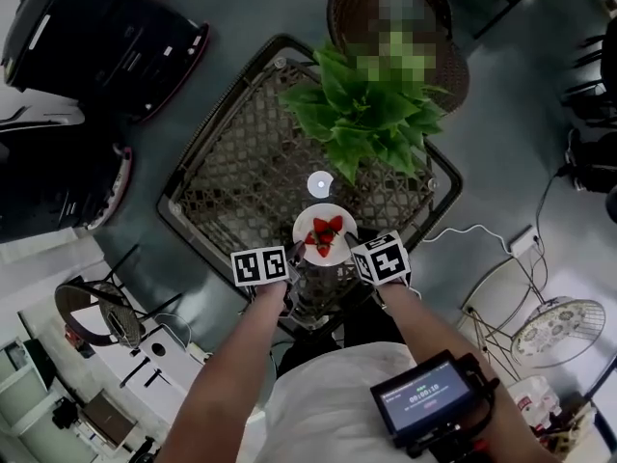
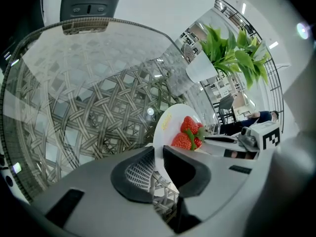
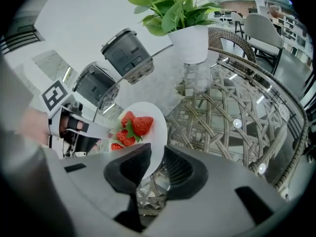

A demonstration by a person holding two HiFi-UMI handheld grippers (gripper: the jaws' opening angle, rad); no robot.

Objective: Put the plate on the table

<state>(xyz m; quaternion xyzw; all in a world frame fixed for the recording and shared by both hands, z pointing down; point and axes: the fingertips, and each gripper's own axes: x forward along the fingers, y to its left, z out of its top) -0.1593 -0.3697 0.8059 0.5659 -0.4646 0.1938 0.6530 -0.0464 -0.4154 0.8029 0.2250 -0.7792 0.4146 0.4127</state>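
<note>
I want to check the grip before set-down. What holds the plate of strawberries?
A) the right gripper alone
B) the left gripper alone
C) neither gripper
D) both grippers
D: the left gripper and the right gripper are each shut on the rim of the plate, from opposite sides.

Left gripper (image 2: 159,155) jaws clamp plate (image 2: 168,124) rim

The table (image 1: 231,162) is squarish with rounded corners, a clear glass top laid over a woven wicker lattice inside a dark rim. A leafy green plant (image 1: 371,114) in a white pot (image 3: 193,42) stands toward its far edge. Near the middle is a small pale round disc (image 1: 320,183), possibly a pad under the glass rather than something on it.
</note>
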